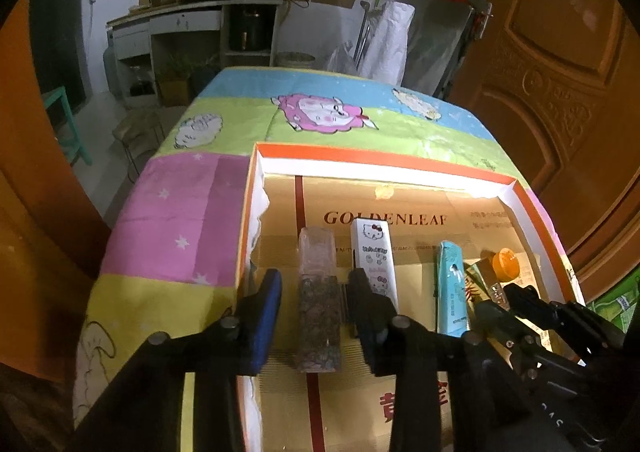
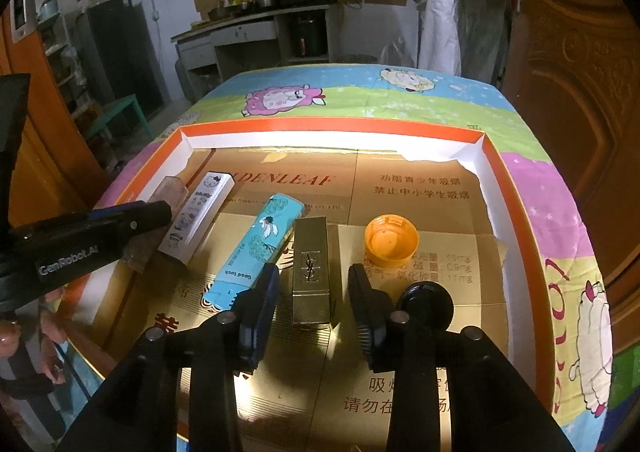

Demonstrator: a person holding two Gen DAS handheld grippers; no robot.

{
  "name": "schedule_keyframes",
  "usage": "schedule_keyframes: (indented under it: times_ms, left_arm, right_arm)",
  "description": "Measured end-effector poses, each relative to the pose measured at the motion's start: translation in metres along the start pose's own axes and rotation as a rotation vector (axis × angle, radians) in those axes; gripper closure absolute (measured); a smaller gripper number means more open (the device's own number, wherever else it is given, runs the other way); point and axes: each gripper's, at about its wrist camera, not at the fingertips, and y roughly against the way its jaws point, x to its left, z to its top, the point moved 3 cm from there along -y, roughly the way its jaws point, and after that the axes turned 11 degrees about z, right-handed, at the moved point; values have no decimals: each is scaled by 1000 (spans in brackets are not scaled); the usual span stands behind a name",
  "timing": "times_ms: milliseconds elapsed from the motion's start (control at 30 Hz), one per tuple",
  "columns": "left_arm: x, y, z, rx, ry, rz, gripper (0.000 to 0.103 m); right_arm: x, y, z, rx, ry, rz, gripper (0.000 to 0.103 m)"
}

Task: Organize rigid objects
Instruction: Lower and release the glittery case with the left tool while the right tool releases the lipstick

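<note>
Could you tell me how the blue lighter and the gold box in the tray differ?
The blue lighter is light blue with cartoon prints and the words Good luck; the gold box is plain metallic gold with an embossed logo. The lighter lies slanted, outside the right gripper; the box lies straight between that gripper's open jaws, untouched. The lighter looks longer and flatter, the box blockier. Both lie flat, side by side, on the tray floor.
</note>
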Motion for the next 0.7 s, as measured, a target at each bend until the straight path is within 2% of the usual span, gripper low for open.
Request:
schedule_keyframes:
  times_ms: [700]
  left_arm:
    - [5,59,-1,-92,10,6,67]
  right_arm:
    - [11,50,3,-83,-6,-10,64]
